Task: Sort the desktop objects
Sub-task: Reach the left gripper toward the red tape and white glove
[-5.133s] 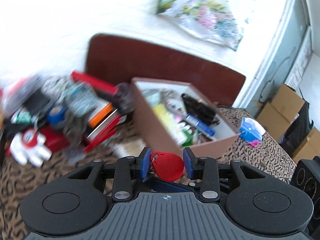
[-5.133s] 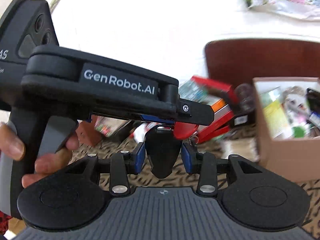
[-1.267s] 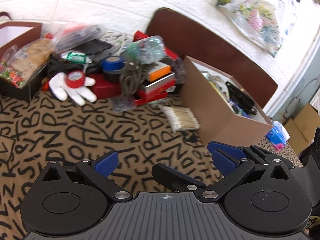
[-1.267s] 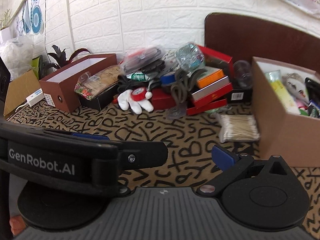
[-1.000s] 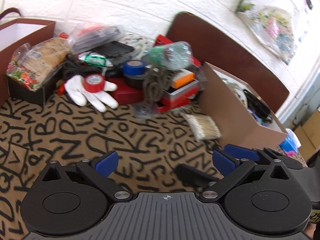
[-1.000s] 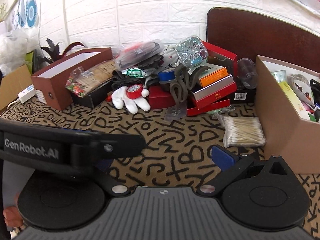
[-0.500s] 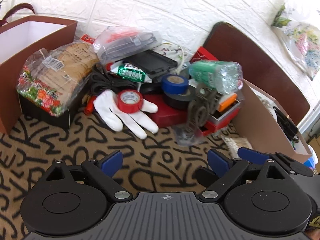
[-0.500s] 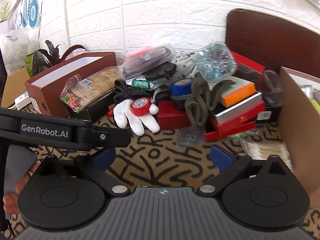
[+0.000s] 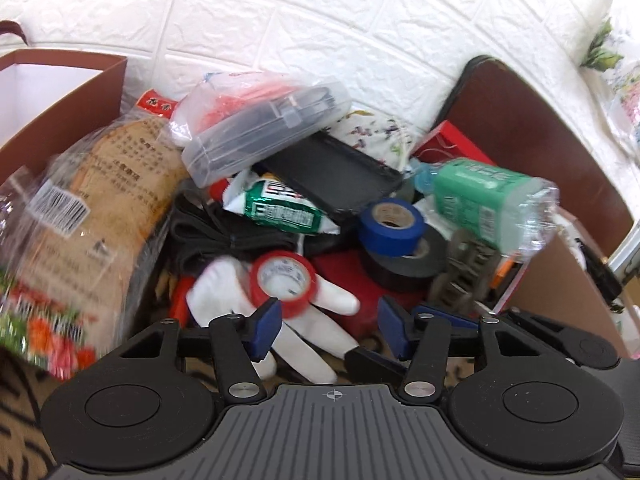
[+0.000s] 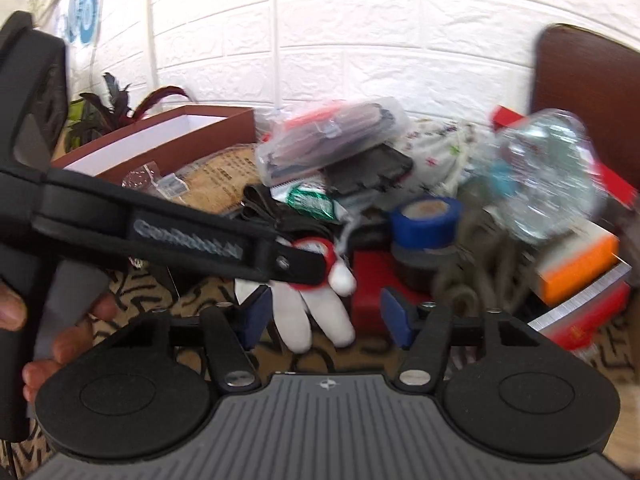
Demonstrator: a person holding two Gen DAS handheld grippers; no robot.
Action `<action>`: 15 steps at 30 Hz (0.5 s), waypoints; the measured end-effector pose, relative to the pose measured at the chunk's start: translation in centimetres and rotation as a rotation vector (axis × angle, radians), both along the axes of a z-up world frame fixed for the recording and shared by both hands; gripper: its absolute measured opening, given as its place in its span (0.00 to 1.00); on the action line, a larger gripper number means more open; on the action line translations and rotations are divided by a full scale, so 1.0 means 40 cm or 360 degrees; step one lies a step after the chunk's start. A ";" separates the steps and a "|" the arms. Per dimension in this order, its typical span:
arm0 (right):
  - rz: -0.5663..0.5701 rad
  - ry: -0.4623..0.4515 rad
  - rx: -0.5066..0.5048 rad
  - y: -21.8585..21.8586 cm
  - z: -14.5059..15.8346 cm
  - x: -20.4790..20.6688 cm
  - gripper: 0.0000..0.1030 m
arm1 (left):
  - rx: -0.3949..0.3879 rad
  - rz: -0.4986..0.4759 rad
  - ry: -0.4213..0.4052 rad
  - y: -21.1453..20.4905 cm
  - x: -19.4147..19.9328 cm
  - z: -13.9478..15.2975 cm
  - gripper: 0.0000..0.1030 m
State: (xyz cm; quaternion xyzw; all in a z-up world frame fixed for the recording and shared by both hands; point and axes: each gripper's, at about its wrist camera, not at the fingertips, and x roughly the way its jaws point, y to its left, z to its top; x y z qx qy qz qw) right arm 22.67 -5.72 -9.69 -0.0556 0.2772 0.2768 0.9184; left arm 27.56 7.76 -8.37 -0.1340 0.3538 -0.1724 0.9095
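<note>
Closing in on the heap, both claws have come from the bare patterned cloth up to the clutter within the last second. The left gripper has its jaws narrowing from fully spread, with the fingers of a white fabric glove lying between the 2 blue pads, not yet pinched. A red roll of tape rests on that glove, just ahead of the left pad and touching or nearly touching it; blur makes contact unclear. The right gripper is closing likewise, the same glove between its pads, ungripped. Ahead and to the right of both claws sit a blue tape roll stacked on a black one, with a green-labelled clear plastic bottle beyond. Neither claw grasps anything yet. My reading: a new pick has begun, glove or red tape being the likely target, and 2 claws on 1 item risk a clash.
</note>
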 end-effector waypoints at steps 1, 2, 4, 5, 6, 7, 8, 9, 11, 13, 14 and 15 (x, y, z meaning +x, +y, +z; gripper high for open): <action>0.0024 0.0009 0.0016 0.005 -0.005 0.013 0.60 | -0.0003 -0.0002 0.0014 0.004 0.012 -0.007 0.65; 0.0037 0.0016 0.0024 0.010 -0.010 0.027 0.59 | -0.0008 0.0000 0.0027 0.008 0.024 -0.014 0.65; 0.0060 0.0009 0.0020 0.023 -0.019 0.049 0.59 | -0.0002 0.0014 0.0034 0.014 0.044 -0.024 0.66; 0.0073 0.0005 0.0015 0.029 -0.024 0.059 0.59 | 0.0005 0.0019 0.0038 0.016 0.052 -0.030 0.66; 0.0083 0.0003 0.0014 0.034 -0.028 0.068 0.58 | 0.0006 0.0019 0.0043 0.018 0.060 -0.036 0.67; 0.0095 -0.0001 0.0015 0.039 -0.030 0.076 0.58 | 0.0005 0.0026 0.0046 0.019 0.068 -0.041 0.68; 0.0106 -0.0002 0.0016 0.044 -0.033 0.083 0.58 | 0.0006 0.0031 0.0047 0.021 0.075 -0.045 0.69; 0.0114 -0.0003 0.0016 0.049 -0.036 0.090 0.58 | 0.0005 0.0024 0.0050 0.022 0.084 -0.049 0.69; 0.0127 -0.0005 0.0005 0.060 -0.042 0.103 0.58 | 0.0005 0.0023 0.0063 0.024 0.098 -0.058 0.69; 0.0144 -0.0008 -0.0007 0.069 -0.048 0.116 0.59 | -0.0015 0.0020 0.0062 0.028 0.105 -0.064 0.70; 0.0150 -0.0010 -0.0013 0.074 -0.052 0.121 0.60 | -0.0020 0.0016 0.0067 0.028 0.109 -0.066 0.70; 0.0148 -0.0012 -0.0022 0.078 -0.056 0.125 0.60 | -0.0019 0.0014 0.0069 0.027 0.115 -0.069 0.70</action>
